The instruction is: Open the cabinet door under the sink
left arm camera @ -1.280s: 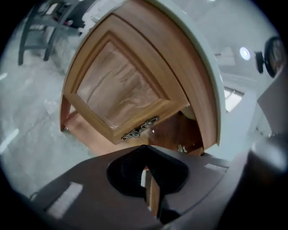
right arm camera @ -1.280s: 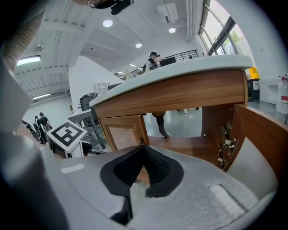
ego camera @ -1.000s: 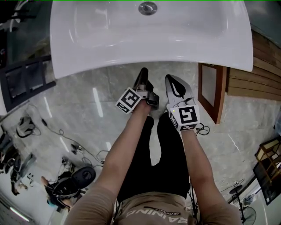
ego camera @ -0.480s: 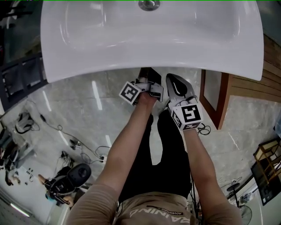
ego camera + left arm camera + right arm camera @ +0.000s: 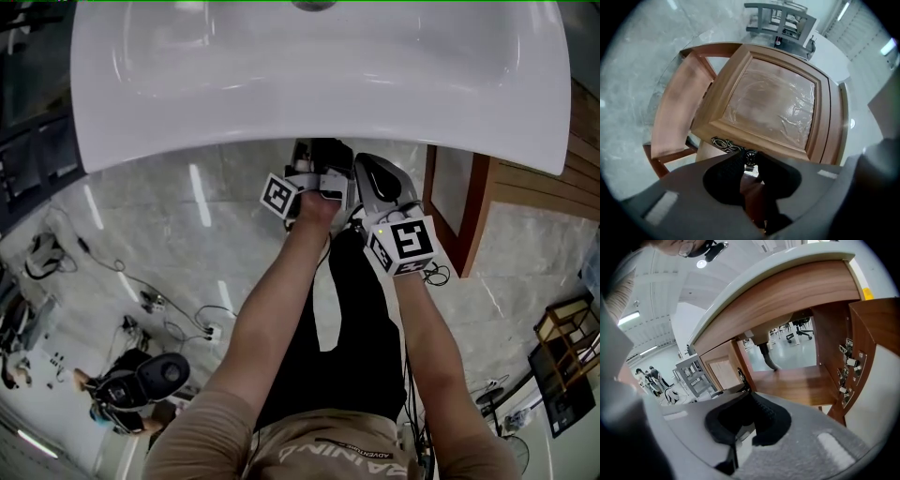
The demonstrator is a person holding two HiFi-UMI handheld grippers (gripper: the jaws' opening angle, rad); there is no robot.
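A white sink (image 5: 319,84) overhangs the wooden cabinet. In the left gripper view the closed left door (image 5: 773,103) fills the frame, with an ornate metal handle (image 5: 723,143) and a round knob (image 5: 750,156). My left gripper (image 5: 751,161) is shut on that knob. From above, the left gripper (image 5: 317,155) reaches under the sink's rim, which hides its tips. My right gripper (image 5: 364,171) is beside it, shut and empty. In its own view the right gripper (image 5: 749,393) faces the open right half, with a bare shelf (image 5: 797,383). The right door (image 5: 455,202) stands swung out.
The open right door (image 5: 876,333) carries hinges on its inner edge. Cables and a round black device (image 5: 141,384) lie on the marble floor at left. A wooden slatted wall (image 5: 581,141) and a small wooden stand (image 5: 562,337) are at right. People (image 5: 651,378) stand far behind.
My left gripper has rolled and slid forward under the sink's rim. My right gripper has sunk a little. The sink now covers more of the head view.
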